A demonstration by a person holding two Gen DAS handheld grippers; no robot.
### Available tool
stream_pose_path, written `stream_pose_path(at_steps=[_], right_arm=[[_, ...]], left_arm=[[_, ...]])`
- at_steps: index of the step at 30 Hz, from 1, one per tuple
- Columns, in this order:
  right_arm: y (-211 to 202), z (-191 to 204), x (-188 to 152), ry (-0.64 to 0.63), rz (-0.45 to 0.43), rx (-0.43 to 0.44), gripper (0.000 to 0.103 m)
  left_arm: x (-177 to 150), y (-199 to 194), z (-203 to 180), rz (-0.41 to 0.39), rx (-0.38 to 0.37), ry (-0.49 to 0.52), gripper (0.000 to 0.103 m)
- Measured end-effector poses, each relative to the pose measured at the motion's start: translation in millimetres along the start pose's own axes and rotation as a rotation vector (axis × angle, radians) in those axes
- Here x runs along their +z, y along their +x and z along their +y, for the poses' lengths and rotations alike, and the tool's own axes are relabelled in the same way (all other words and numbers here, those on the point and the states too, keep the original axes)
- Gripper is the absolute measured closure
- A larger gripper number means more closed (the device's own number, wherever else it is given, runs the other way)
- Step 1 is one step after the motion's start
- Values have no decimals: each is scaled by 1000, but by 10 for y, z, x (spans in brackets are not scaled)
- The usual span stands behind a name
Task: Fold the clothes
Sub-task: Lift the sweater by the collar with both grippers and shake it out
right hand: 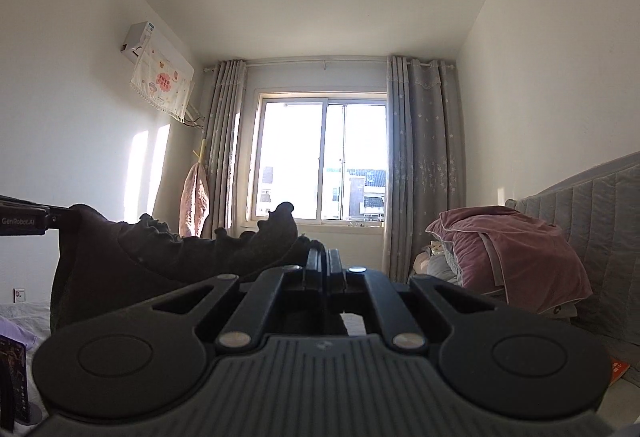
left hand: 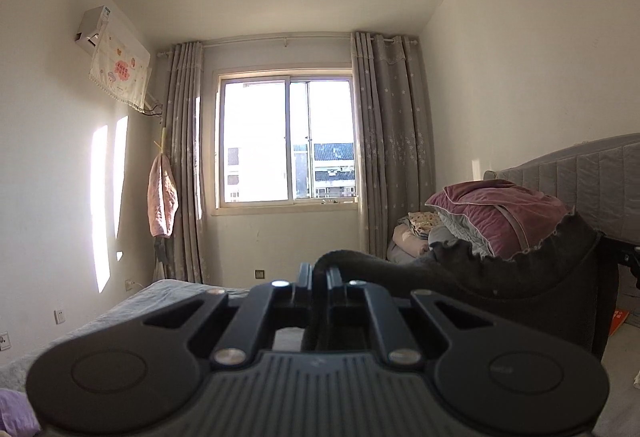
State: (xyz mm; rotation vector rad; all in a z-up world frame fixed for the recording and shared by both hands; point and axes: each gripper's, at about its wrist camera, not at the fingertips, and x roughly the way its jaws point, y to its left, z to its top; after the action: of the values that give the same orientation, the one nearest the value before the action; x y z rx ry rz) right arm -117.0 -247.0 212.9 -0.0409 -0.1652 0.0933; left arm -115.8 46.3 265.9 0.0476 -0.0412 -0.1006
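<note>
Fingers of the left gripper (left hand: 319,279) stand pressed nearly together, pinching one end of a dark garment (left hand: 520,269); the cloth leaves the fingertips in a narrow band and widens to the right into a hanging panel with a frilled upper edge. Fingers of the right gripper (right hand: 323,265) are likewise closed tight, gripping the other end of the same dark garment (right hand: 168,253), which here runs off to the left, its ruffled edge standing up above the fingertips. At the far left of the right wrist view the left gripper (right hand: 28,219) appears as a black bar meeting the cloth (the garment hangs spread between the two tools, lifted clear of the bed).

Below and behind the cloth lies a bed (left hand: 132,303) with a pale grey cover. To the right, a heap of bedding topped by a dusty pink quilt (right hand: 516,249) rests against a grey padded headboard (right hand: 600,221). Farther back, a pink cloth (left hand: 162,203) hangs from a hook on the left wall, under an air conditioner (left hand: 94,25) draped with a printed cover. At the far wall, a sliding window (left hand: 286,139) with grey star-patterned curtains (left hand: 386,141) drawn to both sides shows buildings outside; sun patches fall on the left wall.
</note>
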Motion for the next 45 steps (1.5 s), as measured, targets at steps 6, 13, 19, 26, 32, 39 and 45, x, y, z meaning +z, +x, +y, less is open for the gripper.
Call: stream_pose_path(at_steps=[6,13,19,26,32,39,45], right_arm=[[-225,48,226,-32,-45,-3,99],[-372,70,434,-51,-67,-20,99],[-218,104,260,-73,4,-31,99],[312,149,-210,-90,133,-54,99],[892,149,-560,-99,218,-77,99],[1541,101,-1091,-106,327,-98,99],[2147,125,-1689,-141,436,-108,99]], left_arm=[[179,-287,-11,-35,-3,-16,97],[305,-416,-26,-30,-19,-20,97],[111,-184,-29,50,-24,-15,97],[-311,482,-69,157,16,10,97],[-649,1155,-193,228,47,46,97],[-1097,2014,-337,321,76,83,97],[-1677,2748,-269,464,69,57,97]])
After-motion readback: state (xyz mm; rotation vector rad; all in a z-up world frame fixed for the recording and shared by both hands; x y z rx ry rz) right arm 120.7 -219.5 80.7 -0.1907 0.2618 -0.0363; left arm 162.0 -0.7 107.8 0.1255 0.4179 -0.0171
